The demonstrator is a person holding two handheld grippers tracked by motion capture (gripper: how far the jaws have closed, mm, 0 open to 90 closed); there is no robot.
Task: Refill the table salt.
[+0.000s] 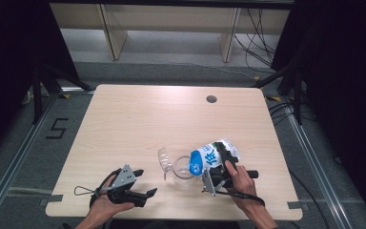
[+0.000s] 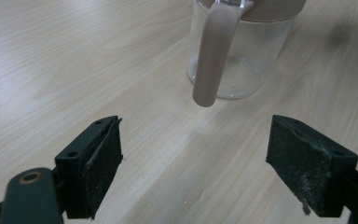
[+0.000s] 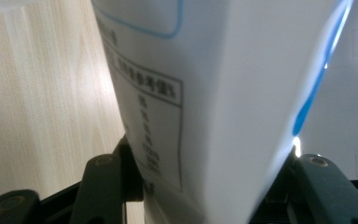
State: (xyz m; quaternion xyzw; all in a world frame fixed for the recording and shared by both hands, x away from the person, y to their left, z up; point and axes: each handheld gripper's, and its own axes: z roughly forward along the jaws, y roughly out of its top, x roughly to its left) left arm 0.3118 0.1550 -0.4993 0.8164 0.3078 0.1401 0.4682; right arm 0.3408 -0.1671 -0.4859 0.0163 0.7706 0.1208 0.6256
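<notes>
The carton (image 1: 213,158), gripped in the right gripper's (image 1: 218,172) fingers, is tipped over the glass jug (image 1: 183,171) on the table (image 1: 138,119) and should be held steady above the mouth, while the left gripper (image 1: 140,183) is kept open

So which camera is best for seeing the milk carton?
The high view: it shows the whole blue-and-white milk carton tipped over the clear jug, clamped in the right gripper. The right gripper view sits so close that the carton is just a blurry printed side between the jaws. The left gripper view looks at the jug.
</notes>
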